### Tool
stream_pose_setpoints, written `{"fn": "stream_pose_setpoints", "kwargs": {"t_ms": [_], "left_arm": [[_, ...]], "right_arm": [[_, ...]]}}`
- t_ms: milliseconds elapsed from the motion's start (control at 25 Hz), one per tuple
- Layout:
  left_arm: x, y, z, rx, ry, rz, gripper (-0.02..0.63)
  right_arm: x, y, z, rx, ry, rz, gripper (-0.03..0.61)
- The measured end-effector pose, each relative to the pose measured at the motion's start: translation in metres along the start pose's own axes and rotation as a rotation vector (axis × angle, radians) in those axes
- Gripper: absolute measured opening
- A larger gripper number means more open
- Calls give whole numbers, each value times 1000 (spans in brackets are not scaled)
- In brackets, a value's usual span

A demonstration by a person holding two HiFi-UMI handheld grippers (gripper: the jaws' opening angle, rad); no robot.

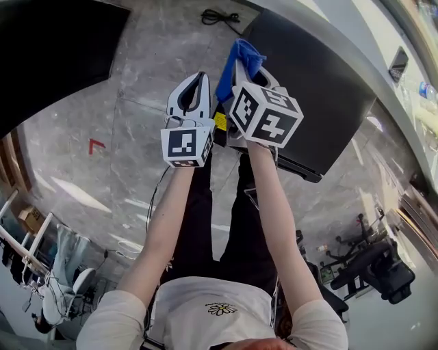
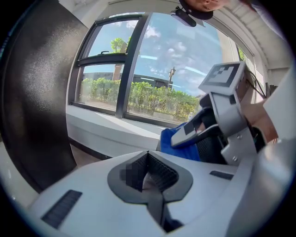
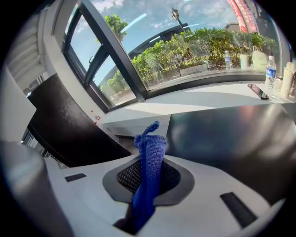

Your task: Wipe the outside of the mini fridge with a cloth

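Note:
The mini fridge (image 1: 321, 96) is a black box on the floor ahead and to the right; its dark top (image 3: 231, 139) fills the right gripper view's right half. A blue cloth (image 1: 239, 60) hangs folded from my right gripper (image 1: 250, 60), which is shut on it just above the fridge's near left corner. In the right gripper view the cloth (image 3: 149, 162) stands pinched between the jaws of that gripper (image 3: 150, 152). My left gripper (image 1: 198, 78) hovers beside it to the left, shut and holding nothing (image 2: 148, 155). From there the cloth (image 2: 180, 141) shows to the right.
A second black cabinet (image 1: 55, 55) stands at the far left. A black cable (image 1: 217, 15) lies on the grey stone floor and a red mark (image 1: 96, 144) is painted on it. Bottles (image 3: 270, 71) and a phone (image 3: 258, 91) sit on the window sill. Office chairs (image 1: 369, 266) stand behind.

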State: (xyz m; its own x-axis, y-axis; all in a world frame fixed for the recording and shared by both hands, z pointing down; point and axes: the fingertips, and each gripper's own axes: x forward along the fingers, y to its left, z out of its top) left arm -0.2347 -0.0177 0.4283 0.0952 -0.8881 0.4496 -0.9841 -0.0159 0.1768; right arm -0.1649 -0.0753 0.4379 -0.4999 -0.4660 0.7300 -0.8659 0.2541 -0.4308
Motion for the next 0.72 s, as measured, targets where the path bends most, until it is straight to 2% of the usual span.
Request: {"fn": "stream_pose_setpoints", "kwargs": {"t_ms": [200,400,720], "left_arm": [[8,12,6,3,-11,8,5],[8,17,9,-1,-9,12,5],[20,-22,8,-2,5,-41,5]], "right_arm": [[18,-11,-5,-53,32,-66,61],[16,-13,-7,-79,39,-82,61],[5,-42,-4,-72,36,-90,61]]}}
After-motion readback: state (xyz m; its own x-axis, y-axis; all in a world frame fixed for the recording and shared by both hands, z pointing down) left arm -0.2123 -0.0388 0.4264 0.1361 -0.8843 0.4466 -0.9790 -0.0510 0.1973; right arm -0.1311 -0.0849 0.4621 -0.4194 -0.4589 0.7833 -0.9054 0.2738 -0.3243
